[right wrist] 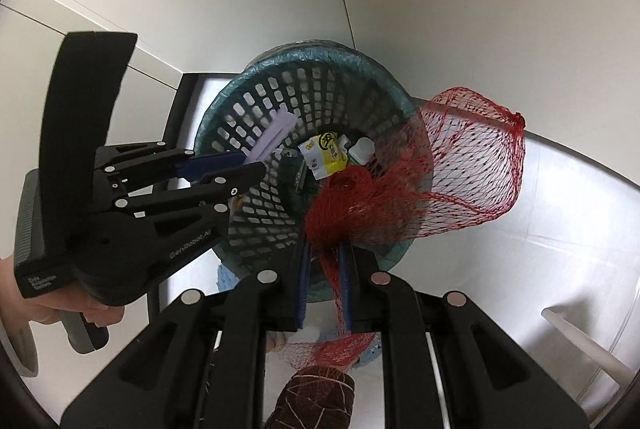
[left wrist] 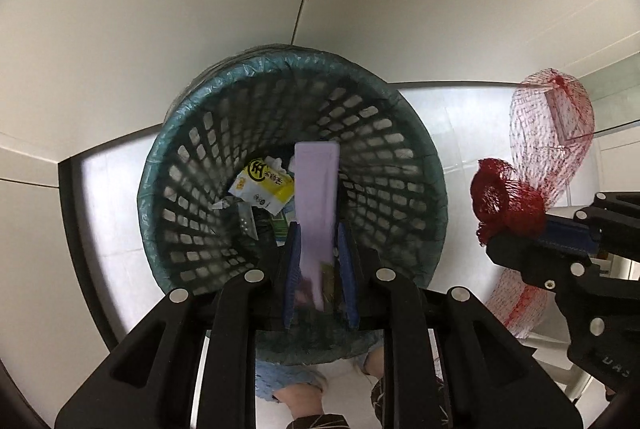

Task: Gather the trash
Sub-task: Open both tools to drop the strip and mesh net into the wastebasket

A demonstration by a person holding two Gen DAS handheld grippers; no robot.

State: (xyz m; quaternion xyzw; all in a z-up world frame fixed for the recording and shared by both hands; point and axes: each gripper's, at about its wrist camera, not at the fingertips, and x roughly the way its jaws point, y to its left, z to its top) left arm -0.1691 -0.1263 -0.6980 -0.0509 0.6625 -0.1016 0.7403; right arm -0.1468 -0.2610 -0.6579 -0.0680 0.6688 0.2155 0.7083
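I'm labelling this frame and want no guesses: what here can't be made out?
- Left wrist view: whether the left gripper pads press the purple pack; its near end is blurred.
- Both views: the bottom of the basket; the yellow wrapper and other litter cover it.
- Right wrist view: the basket's right inner wall, veiled by the red net bag in the right gripper.

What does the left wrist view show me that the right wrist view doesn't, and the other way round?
Only the left wrist view: the lilac carton seen lengthwise between the left gripper's blue pads, pointing into the basket.

Only the right wrist view: the hand holding the left gripper's handle, a white bottle down in the basket, and the red mesh bag clamped in the right gripper.

Both: the teal-lined slotted waste basket, the yellow packet inside it, the carton and the mesh bag.
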